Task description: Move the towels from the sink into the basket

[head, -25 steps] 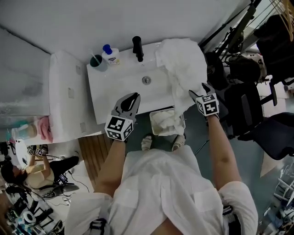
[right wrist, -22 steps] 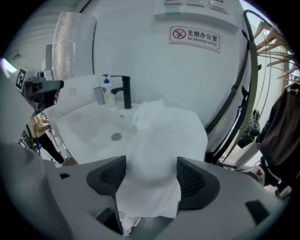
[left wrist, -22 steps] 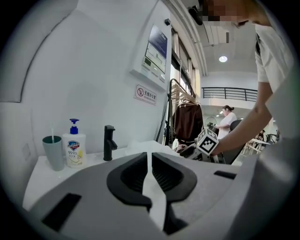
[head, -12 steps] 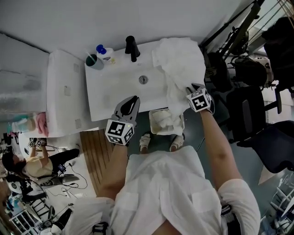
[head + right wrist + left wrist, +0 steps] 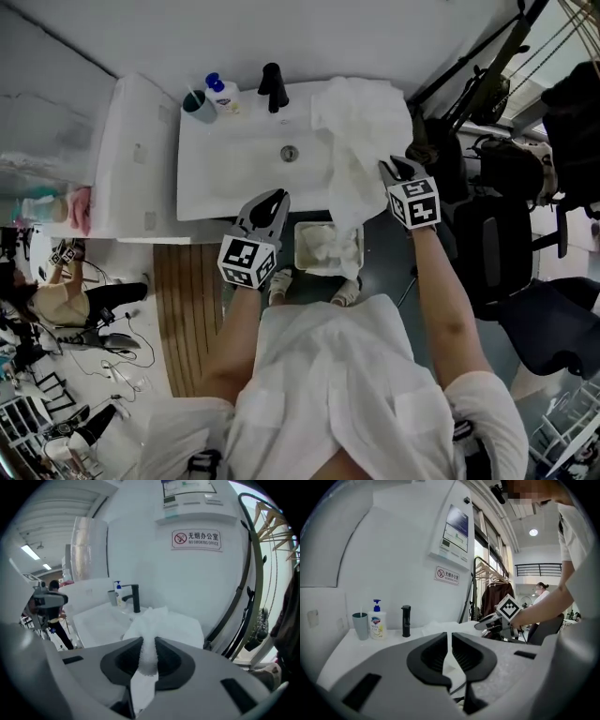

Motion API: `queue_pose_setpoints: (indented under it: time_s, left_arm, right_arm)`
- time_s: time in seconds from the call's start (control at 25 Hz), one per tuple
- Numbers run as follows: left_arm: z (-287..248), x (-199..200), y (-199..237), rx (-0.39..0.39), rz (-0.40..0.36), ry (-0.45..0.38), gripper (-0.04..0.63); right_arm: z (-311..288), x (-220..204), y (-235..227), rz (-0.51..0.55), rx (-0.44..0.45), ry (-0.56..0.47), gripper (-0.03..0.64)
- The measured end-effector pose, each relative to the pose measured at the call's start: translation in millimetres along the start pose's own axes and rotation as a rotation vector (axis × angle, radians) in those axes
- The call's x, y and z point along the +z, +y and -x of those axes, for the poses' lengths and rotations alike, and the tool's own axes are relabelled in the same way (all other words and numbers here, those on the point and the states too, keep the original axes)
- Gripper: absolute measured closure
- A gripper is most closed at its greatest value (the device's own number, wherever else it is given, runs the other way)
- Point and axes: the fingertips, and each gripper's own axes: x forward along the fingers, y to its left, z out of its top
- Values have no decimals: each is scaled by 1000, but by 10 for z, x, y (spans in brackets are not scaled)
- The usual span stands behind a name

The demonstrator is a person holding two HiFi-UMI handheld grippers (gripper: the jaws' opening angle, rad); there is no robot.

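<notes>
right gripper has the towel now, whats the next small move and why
Probably lift the right gripper a little to pull the towel clear of the sink: its jaws have just been closing and now pinch the towel, most of which lies draped over the sink's right edge.

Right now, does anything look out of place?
Only the towel: it is bunched over the right end of the sink and spills past its front rim toward the basket on the floor. Nothing looks damaged.

White wall behind — wood floor strip, dark chair at right.
</notes>
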Motion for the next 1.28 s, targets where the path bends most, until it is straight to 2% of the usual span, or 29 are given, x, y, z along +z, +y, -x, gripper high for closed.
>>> queue_pose_setpoints:
  time_s: [0.28,0.44,0.72,0.92,1.28]
  left_arm:
    - [119,-45,-345,24,18,-11,558]
    - [250,20,-366,27,4,-33,558]
    - [614,162,-195,53,2,-81,558]
    - [999,314,-115,56,-9,-113,558]
    - [1703,467,-172,31,-54,-165,558]
  right_arm:
    - [416,540,125,-21,61,-196,537]
    - [711,884,222,-21,60,-299,537]
    - [1188,1172,625,35,18,-409,538]
    - [1631,1336,888,24,-42,-508,540]
    - [2446,1763,1712,61,-63,-686,541]
